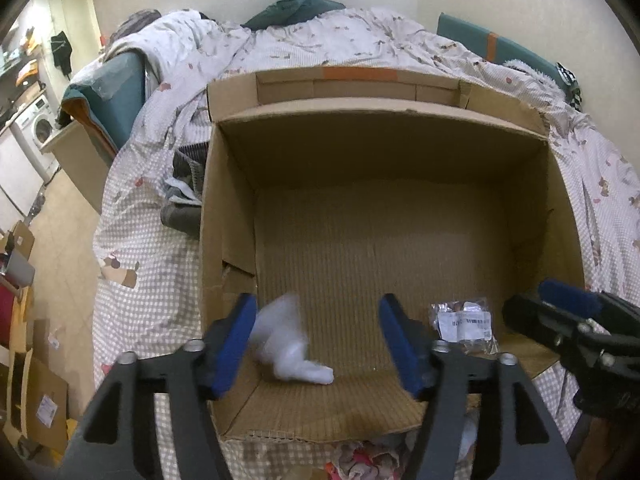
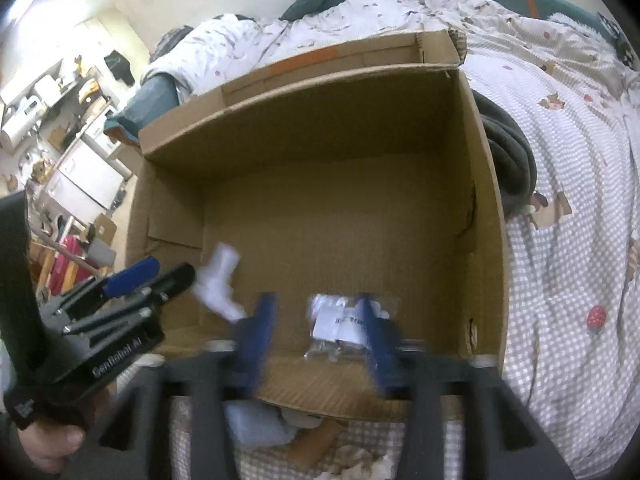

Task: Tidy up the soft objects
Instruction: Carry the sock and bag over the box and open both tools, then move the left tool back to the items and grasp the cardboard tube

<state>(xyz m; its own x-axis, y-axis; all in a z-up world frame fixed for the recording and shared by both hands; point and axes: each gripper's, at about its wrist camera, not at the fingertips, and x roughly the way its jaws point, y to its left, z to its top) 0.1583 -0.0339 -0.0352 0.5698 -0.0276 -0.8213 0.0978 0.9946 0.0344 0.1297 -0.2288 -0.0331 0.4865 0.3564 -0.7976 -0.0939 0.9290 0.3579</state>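
Observation:
A large open cardboard box (image 1: 568, 216) lies on the bed, also in the right wrist view (image 2: 486, 184). A white sock (image 1: 288, 344) is blurred in mid-air over the box's near left corner; it also shows in the right wrist view (image 2: 220, 284). A clear plastic packet with a white label (image 1: 466, 322) lies on the box floor near the front right, also in the right wrist view (image 2: 340, 326). My left gripper (image 1: 318, 344) is open and empty above the box's front edge. My right gripper (image 2: 320, 340) is open above the packet, holding nothing.
The bed has a checked quilt (image 1: 160, 280). Dark folded clothes (image 1: 184, 196) lie left of the box, a dark grey garment (image 2: 512, 152) right of it. Loose soft items (image 2: 260, 424) lie in front of the box. A washing machine (image 1: 38, 128) and boxes stand on the floor at left.

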